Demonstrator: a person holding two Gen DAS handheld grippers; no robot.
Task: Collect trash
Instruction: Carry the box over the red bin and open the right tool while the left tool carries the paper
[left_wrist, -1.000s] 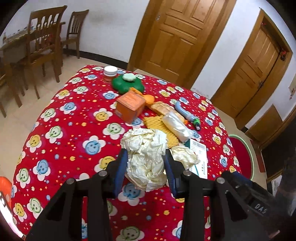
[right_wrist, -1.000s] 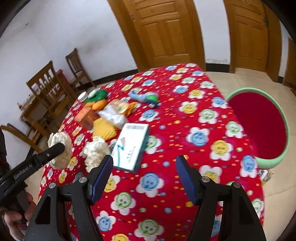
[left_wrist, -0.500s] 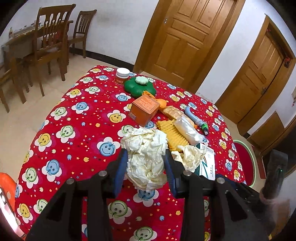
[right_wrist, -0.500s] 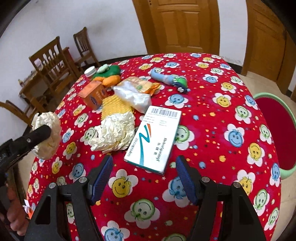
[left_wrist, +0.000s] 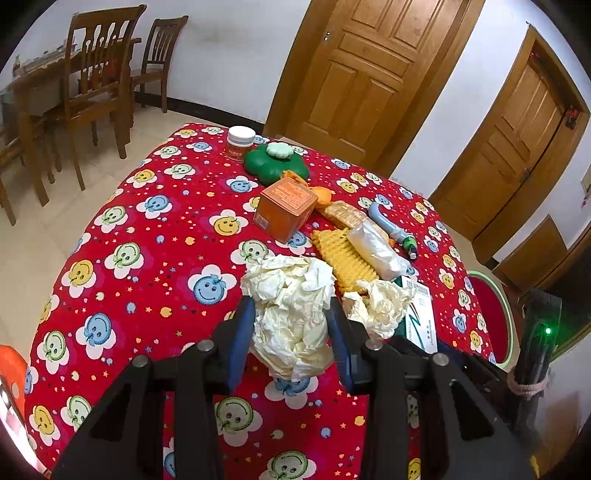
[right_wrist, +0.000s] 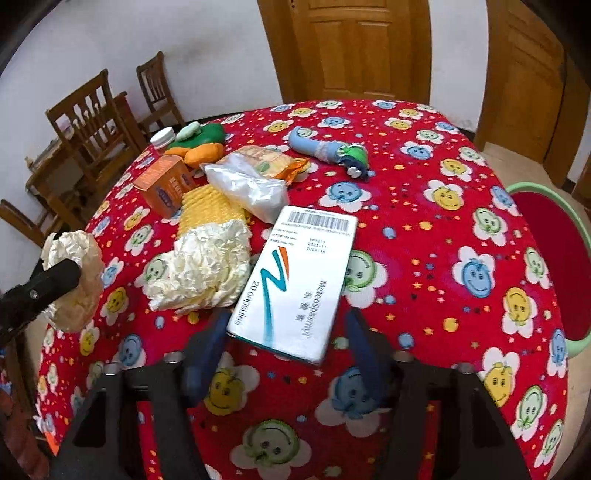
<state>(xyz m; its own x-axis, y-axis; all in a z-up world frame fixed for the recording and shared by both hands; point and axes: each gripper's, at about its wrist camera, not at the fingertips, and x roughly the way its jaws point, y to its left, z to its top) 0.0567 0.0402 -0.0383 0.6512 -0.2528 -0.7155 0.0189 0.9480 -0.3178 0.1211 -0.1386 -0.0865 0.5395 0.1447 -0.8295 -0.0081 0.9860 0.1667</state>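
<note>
My left gripper (left_wrist: 290, 314) is shut on a crumpled cream paper wad (left_wrist: 291, 291), held just above the red smiley-flower tablecloth (left_wrist: 147, 258). The right wrist view shows that wad (right_wrist: 79, 280) at the far left. A second crumpled paper (right_wrist: 203, 266) lies beside a white medicine box (right_wrist: 299, 280). My right gripper (right_wrist: 286, 332) points down at the box's near end. Its jaws are closing, the box end lies between the fingers, and a gap shows on each side.
Behind the box lie a clear plastic bag (right_wrist: 247, 188), a yellow waffle pad (right_wrist: 210, 203), an orange carton (right_wrist: 166, 184), a snack packet, a blue toy (right_wrist: 325, 147), a green flower-shaped case (left_wrist: 277, 166) and a white jar (left_wrist: 241, 142). A red stool (right_wrist: 546, 258) stands at the right, with wooden chairs at the left.
My right gripper came down and forward until the white box's near end sat between its fingers, and its jaws narrowed. The left gripper kept its hold on the paper wad.
</note>
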